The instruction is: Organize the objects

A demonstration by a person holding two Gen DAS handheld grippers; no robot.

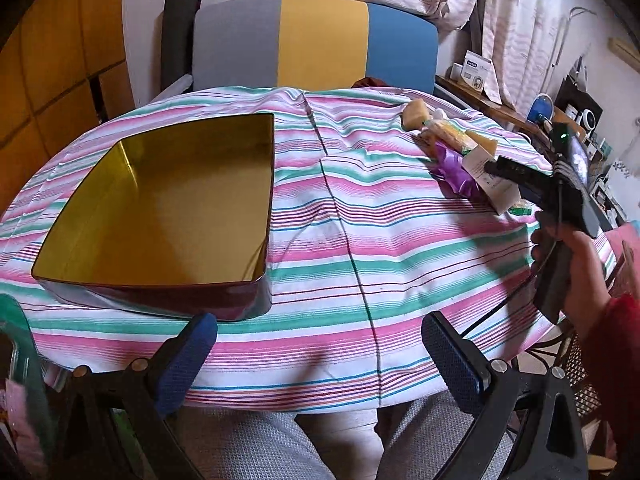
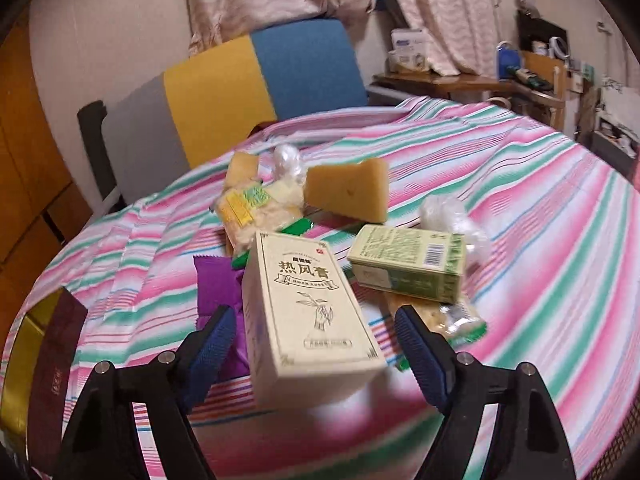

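Right tongs (image 2: 312,344) spread, straddling the cream printed cardboard box (image 2: 308,312); contact apparently not made. Centre, then close squarely. Left tongs (image 1: 320,344) released.

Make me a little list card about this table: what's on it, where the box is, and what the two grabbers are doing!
table cover: striped cloth, pink, green and white
container: gold-lined tin, nothing inside, on the left side
pile to sort: cream carton, green carton, yellow sponge, purple wrapper, snack bags
left gripper: open, at the near table edge, holding nothing
right gripper: open, fingers either side of the cream carton, not closed on it
behind the table: grey, yellow and blue chair
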